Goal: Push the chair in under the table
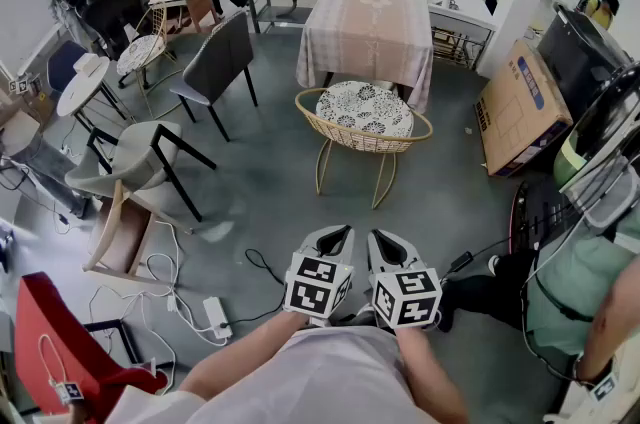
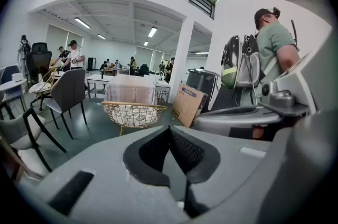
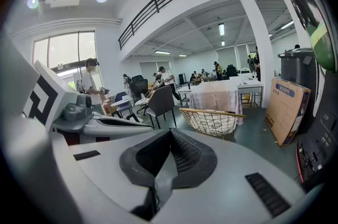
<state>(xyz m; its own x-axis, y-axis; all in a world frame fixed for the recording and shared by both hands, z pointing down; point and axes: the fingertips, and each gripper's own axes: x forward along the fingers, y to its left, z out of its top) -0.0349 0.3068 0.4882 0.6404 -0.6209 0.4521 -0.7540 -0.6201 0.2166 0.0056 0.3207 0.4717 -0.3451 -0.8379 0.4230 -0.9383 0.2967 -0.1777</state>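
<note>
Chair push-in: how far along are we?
Done: nothing yet. The chair stands out in front of the table, with its seat not under it. In hand: the left gripper and right gripper are shut and empty, well short of the chair. Left: reach the chair and push it in.

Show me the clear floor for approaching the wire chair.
Bare floor lies between the wire chair and the power strip. It is crowded on the left by the light grey chair and on the right by the cardboard box.

No legible text; blue label on cardboard box unreadable.
</note>
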